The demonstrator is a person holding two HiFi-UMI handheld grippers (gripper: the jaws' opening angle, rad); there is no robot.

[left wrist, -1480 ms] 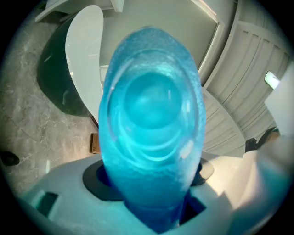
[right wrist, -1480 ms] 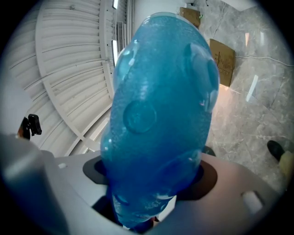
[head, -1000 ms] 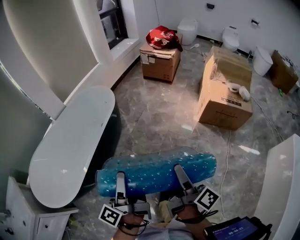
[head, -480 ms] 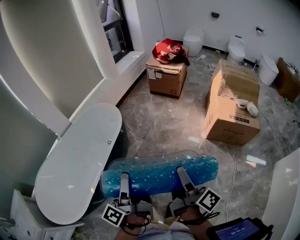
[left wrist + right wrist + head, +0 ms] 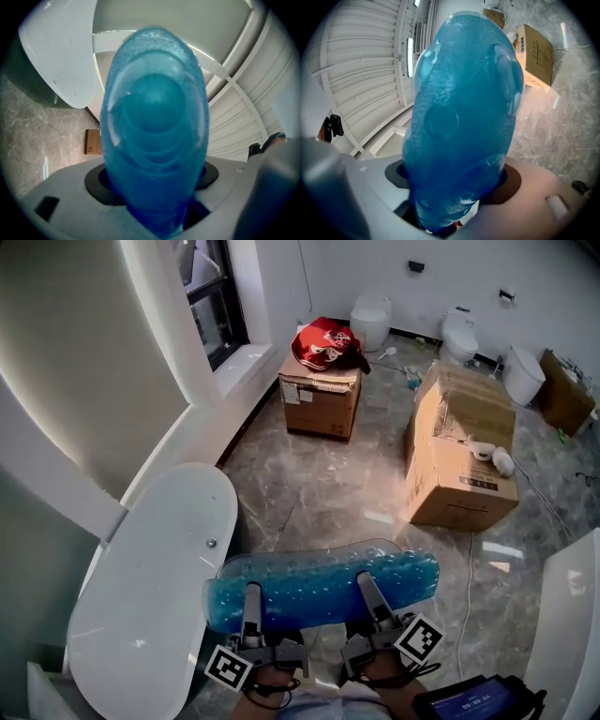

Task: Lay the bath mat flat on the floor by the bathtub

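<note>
bath mat (image 5: 323, 589): translucent blue soft plastic, glossy, covered in round bubbles
bathtub (image 5: 150, 596): white, smooth, high gloss
floor (image 5: 319, 484): grey veined stone beside the bathtub, polished, reflecting light
boxes (image 5: 461, 465): brown cardboard beyond the bathtub, matt
bag (image 5: 323, 341): red cloth, on the smaller box

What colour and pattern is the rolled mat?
The rolled bath mat is translucent blue, covered in round bumps; best in head view.

Red bag (image 5: 325, 341) atop cardboard box (image 5: 319, 397), toilets (image 5: 370, 317) beyond
</note>
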